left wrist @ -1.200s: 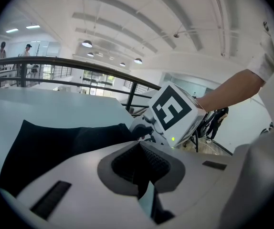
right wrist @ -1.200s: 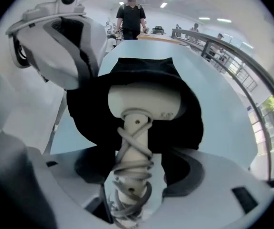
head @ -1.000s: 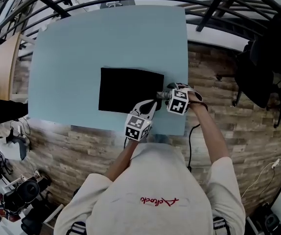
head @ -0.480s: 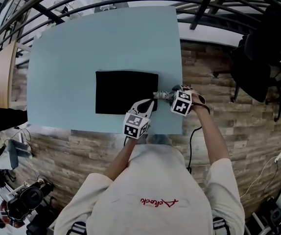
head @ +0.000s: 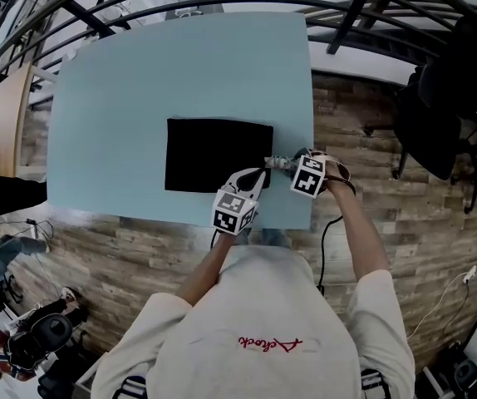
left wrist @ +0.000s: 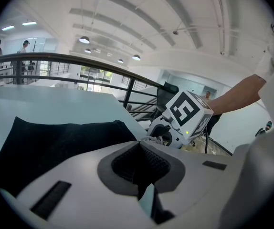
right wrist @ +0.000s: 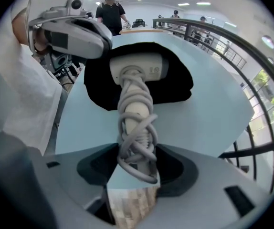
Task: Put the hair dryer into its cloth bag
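Two grips: right tongs (right wrist: 138,164) just closing on hair dryer (right wrist: 137,70) handle, left tongs (left wrist: 142,166) pressed together (likely steadying cloth bag (left wrist: 56,142)).

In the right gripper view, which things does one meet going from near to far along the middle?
the right gripper, its jaws just closing around the cord → wound cord → hair dryer body → cloth bag → standing person
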Demonstrator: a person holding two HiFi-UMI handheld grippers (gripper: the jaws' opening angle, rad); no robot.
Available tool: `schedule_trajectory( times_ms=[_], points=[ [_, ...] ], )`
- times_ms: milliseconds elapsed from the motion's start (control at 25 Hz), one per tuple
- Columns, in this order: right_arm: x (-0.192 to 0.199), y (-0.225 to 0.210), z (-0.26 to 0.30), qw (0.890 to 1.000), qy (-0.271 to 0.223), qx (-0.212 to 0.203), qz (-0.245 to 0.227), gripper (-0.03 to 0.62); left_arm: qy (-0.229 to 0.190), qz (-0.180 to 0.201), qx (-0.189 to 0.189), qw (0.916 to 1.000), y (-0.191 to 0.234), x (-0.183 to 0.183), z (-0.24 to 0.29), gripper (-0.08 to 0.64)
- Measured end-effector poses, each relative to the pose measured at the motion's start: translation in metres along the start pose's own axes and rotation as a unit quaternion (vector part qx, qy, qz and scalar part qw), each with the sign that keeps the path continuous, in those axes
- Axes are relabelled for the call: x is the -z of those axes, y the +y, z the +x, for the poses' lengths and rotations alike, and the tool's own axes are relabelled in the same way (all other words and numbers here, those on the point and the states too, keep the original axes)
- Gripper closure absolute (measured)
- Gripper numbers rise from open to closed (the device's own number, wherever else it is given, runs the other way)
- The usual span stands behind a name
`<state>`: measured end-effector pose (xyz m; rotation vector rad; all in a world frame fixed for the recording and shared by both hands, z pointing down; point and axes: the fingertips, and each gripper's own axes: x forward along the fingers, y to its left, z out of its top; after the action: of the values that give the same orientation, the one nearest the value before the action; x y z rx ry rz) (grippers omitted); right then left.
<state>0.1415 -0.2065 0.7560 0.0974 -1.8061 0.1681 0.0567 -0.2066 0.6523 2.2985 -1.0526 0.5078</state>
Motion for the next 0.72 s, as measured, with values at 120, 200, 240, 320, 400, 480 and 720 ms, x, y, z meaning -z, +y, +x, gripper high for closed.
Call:
schedule_trajectory(
  times_ms=[120,200,240,320,400,480,720],
  points=[
    [-0.008,0.0,-0.008,1.0,-0.014,0.004,0.003,0.337,-0.002,0.0,0.002,1.0,0.0,0.0,-0.003,0.551],
    [-0.018,-0.004,-0.017,1.0,-0.023,0.012,-0.01,0.339,-0.005,0.0,0.003,1.0,0.001,-0.002,-0.004,0.551],
    [-0.025,-0.006,-0.022,0.999,-0.028,0.015,-0.017,0.339,-0.005,0.0,0.004,1.0,0.001,-0.003,-0.005,0.551],
    [-0.035,-0.008,-0.028,0.999,-0.038,0.022,-0.03,0.339,-0.006,0.0,0.006,1.0,-0.001,-0.003,-0.005,0.551],
    [-0.044,-0.008,-0.031,0.998,-0.046,0.026,-0.042,0.339,-0.007,0.001,0.008,0.9999,-0.004,-0.004,-0.005,0.551],
    [-0.054,-0.008,-0.033,0.997,-0.054,0.029,-0.05,0.341,-0.01,0.002,0.01,0.9999,-0.006,-0.005,-0.006,0.551],
    [-0.077,-0.007,-0.027,0.996,-0.066,0.025,-0.059,0.341,-0.015,0.002,0.016,0.9998,-0.006,-0.01,-0.012,0.551]
  ],
)
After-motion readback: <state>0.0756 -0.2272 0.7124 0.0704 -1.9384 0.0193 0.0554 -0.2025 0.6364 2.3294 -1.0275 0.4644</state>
